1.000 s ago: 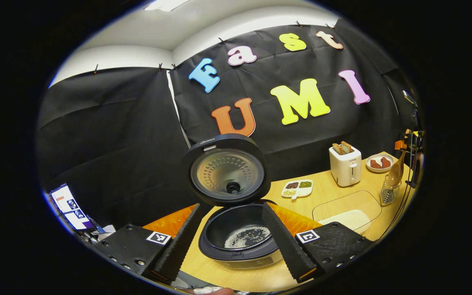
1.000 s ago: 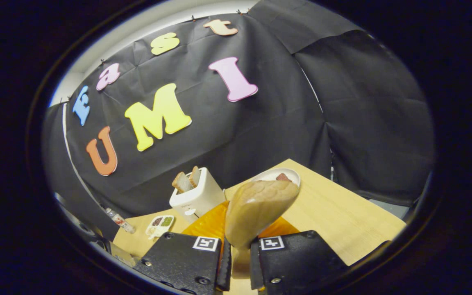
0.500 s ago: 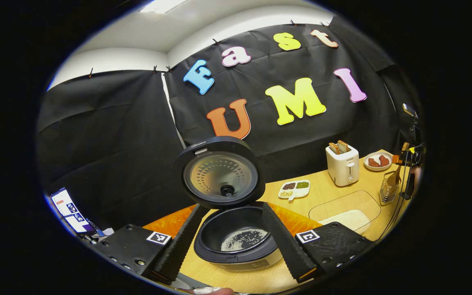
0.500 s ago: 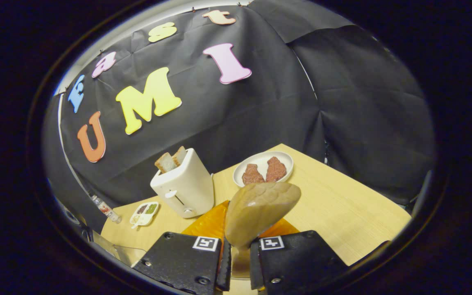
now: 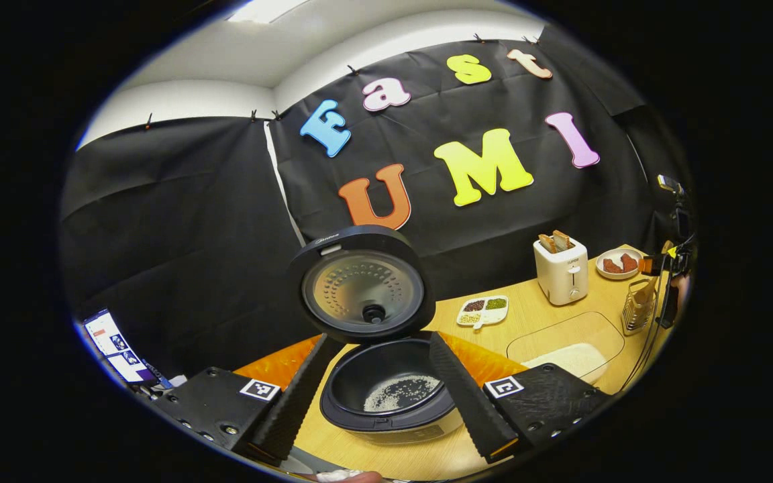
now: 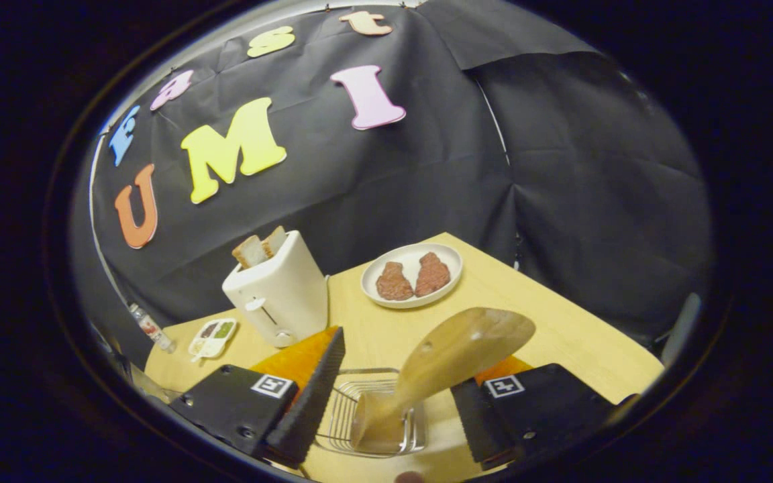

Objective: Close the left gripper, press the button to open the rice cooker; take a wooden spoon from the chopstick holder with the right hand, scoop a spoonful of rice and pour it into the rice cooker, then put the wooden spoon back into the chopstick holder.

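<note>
we see the rice cooker (image 5: 386,396) at lower centre of the left gripper view, its lid (image 5: 362,284) upright and open, white rice scattered in its dark pot. low in the right gripper view, the wooden spoon (image 6: 447,362) leans right, handle down in the wire chopstick holder (image 6: 373,419).

The left gripper (image 5: 381,392) is hovering low with its fingers spread wide, tilting down and forward. The right gripper (image 6: 394,402) is hanging with its fingers parted too, gripping nothing, pointing steeply down. In the left gripper view it is showing small at the far right edge (image 5: 661,268).
</note>
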Available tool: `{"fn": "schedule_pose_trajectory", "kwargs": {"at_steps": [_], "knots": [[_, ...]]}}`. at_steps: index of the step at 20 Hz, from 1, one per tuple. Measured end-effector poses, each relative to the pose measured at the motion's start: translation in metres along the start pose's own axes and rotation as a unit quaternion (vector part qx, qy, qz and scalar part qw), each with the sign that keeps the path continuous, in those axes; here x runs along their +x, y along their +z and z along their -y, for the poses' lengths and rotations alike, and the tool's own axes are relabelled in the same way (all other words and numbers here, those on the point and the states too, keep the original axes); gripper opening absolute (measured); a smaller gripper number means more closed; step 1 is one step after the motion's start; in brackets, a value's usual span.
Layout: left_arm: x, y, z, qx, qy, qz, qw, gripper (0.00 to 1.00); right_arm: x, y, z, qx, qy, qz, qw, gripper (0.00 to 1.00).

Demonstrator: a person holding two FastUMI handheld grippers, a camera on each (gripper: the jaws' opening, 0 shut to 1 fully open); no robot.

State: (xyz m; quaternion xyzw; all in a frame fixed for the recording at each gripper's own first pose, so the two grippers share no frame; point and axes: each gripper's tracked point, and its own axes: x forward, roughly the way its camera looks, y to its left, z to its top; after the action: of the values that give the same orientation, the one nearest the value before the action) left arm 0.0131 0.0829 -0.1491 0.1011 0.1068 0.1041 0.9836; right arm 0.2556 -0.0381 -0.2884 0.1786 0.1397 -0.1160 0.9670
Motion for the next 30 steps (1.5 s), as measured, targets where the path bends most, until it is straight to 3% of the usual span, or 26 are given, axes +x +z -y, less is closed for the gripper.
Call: {"fn": "schedule_pose_trajectory", "kwargs": {"at_steps": [2,3,4,7,12,15,20,24,30], "knots": [[-0.001,0.0,-0.002,0.001,0.001,0.0,1.0,0.95,-0.006,0.01,0.002,0.001,0.001,0.017,1.0,0.91],[-0.002,0.0,-0.004,0.001,0.003,0.001,1.0,0.95,-0.008,0.011,0.002,0.002,0.003,0.015,1.0,1.0],[-0.002,0.0,-0.004,0.0,0.003,0.0,1.0,0.95,-0.01,0.006,0.006,-0.001,-0.001,0.008,1.0,0.96],[-0.004,0.005,-0.005,0.002,0.002,0.005,1.0,0.95,-0.02,0.017,0.028,-0.033,-0.037,0.023,0.999,1.0],[-0.002,0.013,-0.011,-0.005,0.002,0.013,1.0,0.95,-0.08,0.061,0.032,-0.095,-0.047,0.069,0.992,1.0],[0.005,0.027,-0.016,-0.021,0.001,0.02,1.0,0.95,-0.136,0.094,-0.003,-0.14,-0.003,0.106,0.985,1.0],[0.034,0.063,-0.022,-0.032,-0.01,0.038,0.999,0.95,-0.216,0.104,-0.071,-0.193,0.086,0.121,0.97,1.0],[0.076,0.104,-0.038,-0.06,-0.022,0.04,0.997,0.95,-0.24,0.083,-0.1,-0.201,0.125,0.086,0.968,1.0],[0.144,0.126,-0.072,-0.116,-0.027,-0.015,0.993,0.95,-0.257,0.074,-0.128,-0.204,0.152,0.059,0.965,1.0]]}}
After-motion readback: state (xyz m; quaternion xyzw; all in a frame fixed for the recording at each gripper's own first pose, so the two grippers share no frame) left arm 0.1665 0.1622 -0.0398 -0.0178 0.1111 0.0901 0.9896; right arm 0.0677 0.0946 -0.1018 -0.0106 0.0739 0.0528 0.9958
